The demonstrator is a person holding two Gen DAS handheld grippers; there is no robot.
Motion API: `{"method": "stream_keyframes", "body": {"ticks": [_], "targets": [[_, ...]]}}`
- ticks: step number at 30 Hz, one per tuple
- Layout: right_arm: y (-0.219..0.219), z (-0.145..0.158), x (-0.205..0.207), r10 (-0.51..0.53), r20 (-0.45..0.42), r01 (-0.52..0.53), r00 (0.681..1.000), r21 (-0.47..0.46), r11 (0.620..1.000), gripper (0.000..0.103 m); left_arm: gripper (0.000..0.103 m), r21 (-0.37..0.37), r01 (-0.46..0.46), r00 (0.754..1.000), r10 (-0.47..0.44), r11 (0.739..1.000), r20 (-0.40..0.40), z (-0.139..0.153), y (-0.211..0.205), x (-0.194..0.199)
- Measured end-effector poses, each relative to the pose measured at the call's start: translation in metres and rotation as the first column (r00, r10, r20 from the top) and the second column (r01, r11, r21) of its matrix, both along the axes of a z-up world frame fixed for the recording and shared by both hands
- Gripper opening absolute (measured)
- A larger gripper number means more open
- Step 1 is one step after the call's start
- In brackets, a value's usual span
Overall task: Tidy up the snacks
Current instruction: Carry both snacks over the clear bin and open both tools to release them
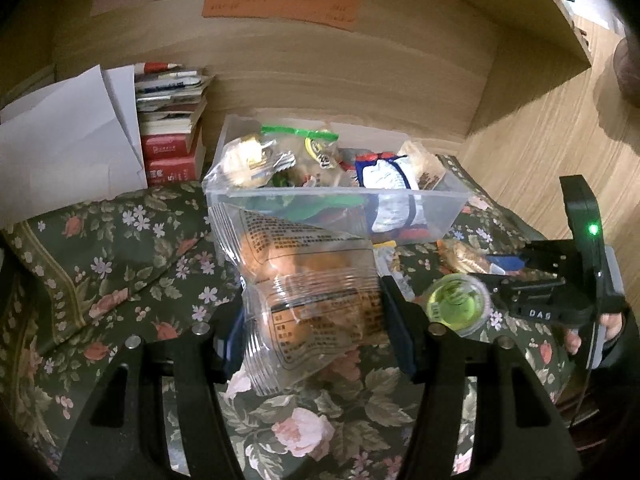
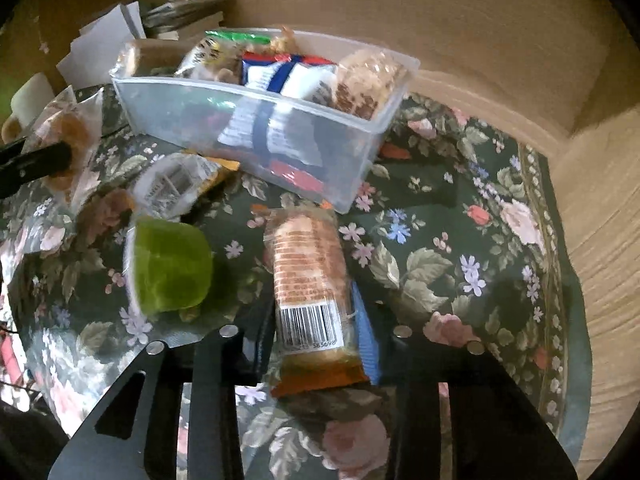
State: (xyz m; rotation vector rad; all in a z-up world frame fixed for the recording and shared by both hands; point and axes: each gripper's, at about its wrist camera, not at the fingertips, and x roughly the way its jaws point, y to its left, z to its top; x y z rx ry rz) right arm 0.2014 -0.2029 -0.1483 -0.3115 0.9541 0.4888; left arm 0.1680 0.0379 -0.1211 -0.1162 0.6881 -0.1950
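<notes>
My left gripper (image 1: 316,320) is shut on a clear packet of orange-brown pastries (image 1: 308,280), held above the floral cloth just in front of the clear plastic bin (image 1: 452,208). The bin holds several snack packs. My right gripper (image 2: 316,336) is shut on an orange-wrapped biscuit pack (image 2: 308,280) with a barcode, in front of the bin (image 2: 360,148). A green jelly cup (image 2: 172,264) lies on its side left of the right gripper; it also shows in the left wrist view (image 1: 456,300). The right gripper shows in the left wrist view (image 1: 508,276) and the left gripper in the right wrist view (image 2: 66,154).
A small white-and-orange snack packet (image 2: 176,184) lies on the cloth (image 2: 440,260) by the bin's near corner. Stacked books (image 1: 172,136) and white papers (image 1: 68,136) stand at the back left. A wooden wall (image 1: 340,80) rises behind the bin.
</notes>
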Motion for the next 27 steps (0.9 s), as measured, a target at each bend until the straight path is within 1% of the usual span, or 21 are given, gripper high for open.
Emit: {"method": "stream_keyframes", "body": {"ticks": [4,10,11,16,17,21,27], "targets": [[0.001,0.016,-0.009,-0.019,0.050,0.017,0.999,0.039,0.999,0.030,0.059,0.000,0.010,1.000,-0.010,1.000,0.021,0.008,-0.002,0.002],[0.008,0.055,-0.027,-0.030,0.137,0.020,0.990,0.074,0.997,0.030,0.059,0.000,0.020,0.997,-0.020,1.000,0.078,0.030,-0.009,0.006],[0.008,0.061,-0.028,-0.028,0.140,0.017,0.990,0.080,0.997,0.030,0.059,0.000,0.021,0.996,-0.021,1.000,0.084,0.033,-0.009,0.007],[0.006,0.090,-0.017,-0.051,0.211,0.026,0.976,0.119,0.993,0.030,0.059,0.004,0.023,0.991,-0.024,1.000,0.134,0.053,-0.014,0.013],[0.006,0.091,-0.009,-0.052,0.221,0.025,0.974,0.126,0.992,0.030,0.059,0.004,0.024,0.990,-0.024,1.000,0.142,0.057,-0.015,0.014],[0.014,0.101,0.002,-0.068,0.261,0.030,0.963,0.147,0.989,0.030,0.059,0.006,0.020,0.984,-0.020,1.000,0.177,0.072,-0.017,0.022],[0.029,0.104,0.022,-0.083,0.267,0.033,0.960,0.185,0.982,0.030,0.059,0.028,-0.007,0.981,0.001,1.000,0.194,0.082,-0.016,0.042]]}}
